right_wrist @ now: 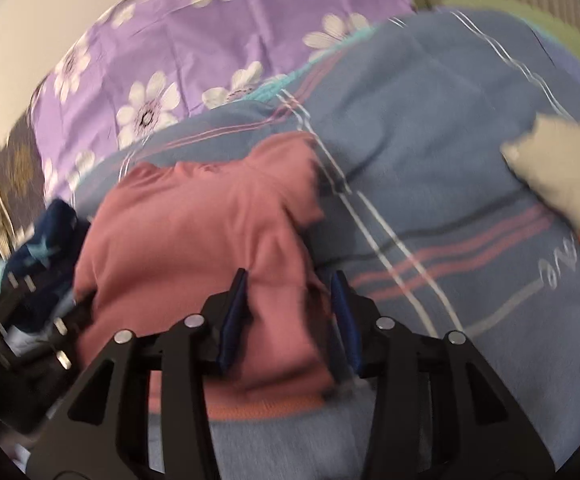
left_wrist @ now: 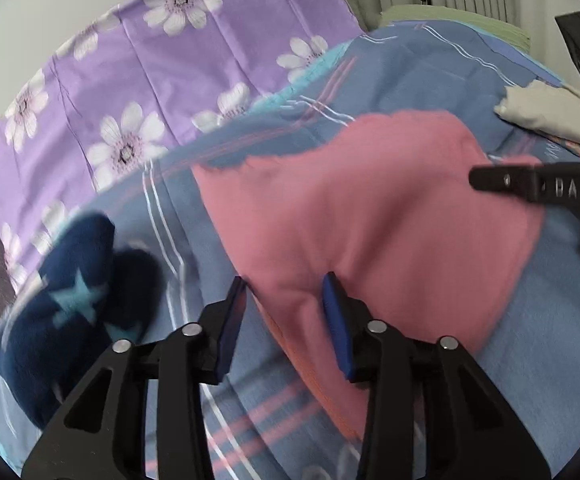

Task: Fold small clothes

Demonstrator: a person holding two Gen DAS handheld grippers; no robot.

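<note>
- The bed cover (left_wrist: 430, 92), blue-grey with pink and white stripes, fills the lower and right parts of both wrist views; a purple flowered sheet (left_wrist: 137, 64) lies across the upper left of each frame.
- The pink garment (left_wrist: 370, 208), the task's thing, lies flat on the bed cover at the centre of the left wrist view and at centre-left of the right wrist view. It reads as soft, matte knit, already doubled once, with an orange hem band along its near edge at the bottom of the frames. Its far edge is uneven and slightly rumpled.
- Step in hand, as judged: laying the fold down and letting go. To do it well, both near corners should land level with each other, edges aligned, before the claws draw clear; pulling away low and straight should avoid dragging the cloth.
- The left gripper (left_wrist: 285, 312) stands spread, its blue pads either side of the garment's near-left edge, not pressing it.
- The right gripper (right_wrist: 290, 312) is likewise spread, pads straddling the garment's near-right edge without pinching; motion blur limits certainty.
- A dark blue star-patterned item (left_wrist: 77, 292) sits at lower left, apart from the garment.
- A beige cloth (left_wrist: 538, 108) lies at upper right, well apart.
- Risk: a pad snagging the knit on withdrawal.
</note>
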